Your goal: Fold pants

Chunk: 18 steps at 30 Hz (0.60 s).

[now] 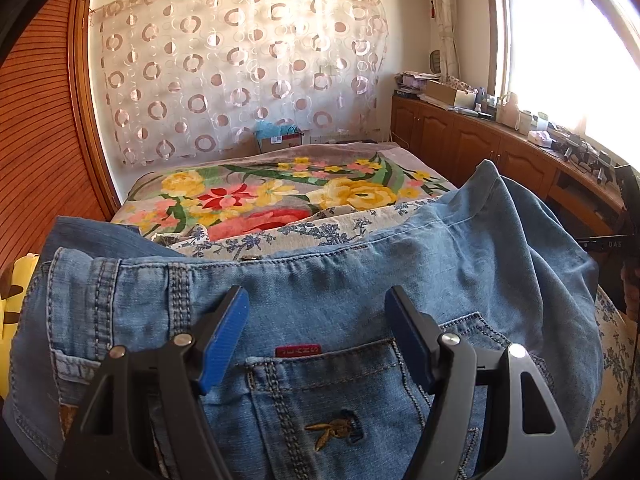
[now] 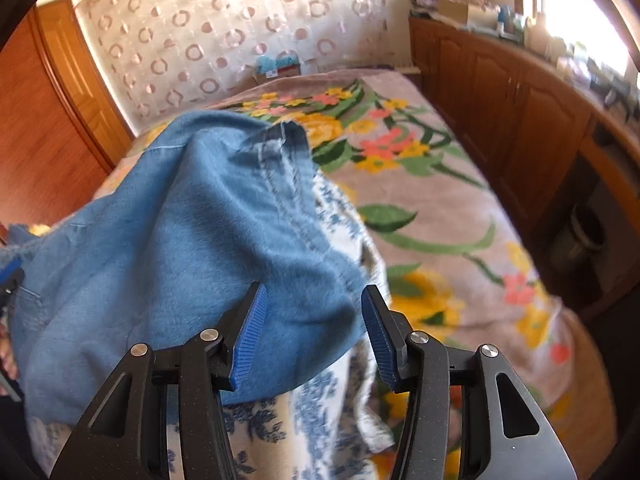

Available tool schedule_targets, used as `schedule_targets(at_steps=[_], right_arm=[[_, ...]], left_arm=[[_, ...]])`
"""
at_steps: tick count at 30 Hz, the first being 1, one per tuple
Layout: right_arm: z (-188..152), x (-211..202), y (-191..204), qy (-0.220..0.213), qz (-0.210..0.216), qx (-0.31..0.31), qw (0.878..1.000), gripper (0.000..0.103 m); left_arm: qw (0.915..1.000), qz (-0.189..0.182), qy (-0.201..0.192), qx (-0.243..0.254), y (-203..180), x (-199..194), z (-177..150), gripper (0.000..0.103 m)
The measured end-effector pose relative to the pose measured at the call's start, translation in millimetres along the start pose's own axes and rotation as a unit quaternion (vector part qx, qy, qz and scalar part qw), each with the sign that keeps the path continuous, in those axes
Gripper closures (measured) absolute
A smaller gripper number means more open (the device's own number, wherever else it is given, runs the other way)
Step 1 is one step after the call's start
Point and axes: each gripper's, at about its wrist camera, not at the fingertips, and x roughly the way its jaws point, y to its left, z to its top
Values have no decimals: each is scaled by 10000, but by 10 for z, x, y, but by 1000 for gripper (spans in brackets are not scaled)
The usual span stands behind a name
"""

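Note:
Light blue jeans lie bunched on the bed, waistband away from me, and a back pocket with a red tag and gold embroidery faces up. My left gripper hovers open just over that pocket, with its blue pads on either side of it. In the right wrist view a loose fold of the jeans rises in a peak. My right gripper is open. The rounded end of the fold lies between its fingers, and a gap shows at the right pad.
A blue-and-white patterned cloth lies under the jeans, over a floral blanket. Wooden cabinets with cluttered tops line the right side. A wooden wardrobe stands on the left. Something yellow lies at the jeans' left edge.

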Motion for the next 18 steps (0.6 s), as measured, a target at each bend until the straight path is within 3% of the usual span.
schedule_targets(at_steps=[9,10,13,14,18], right_arm=[[-34,7,-32,49,305,375,9988,52],[-30,0,-30,46,337,372,9987,54],[-19,-14,38,42,544,304,9980,79],[-18,-36,76,21,564,226,9982,92],[-7,-147,138,-98,341,-45,9994,99]], left_arm=[[10000,6,13,21,2,-1,-13,32],[10000,5,13,14,-6,3,-2,32],[10000,10,14,19,-10,4,-1,32],[10000,17,13,29,-4,2,-8,32],[10000,14,14,31,-4,4,-12,32]])
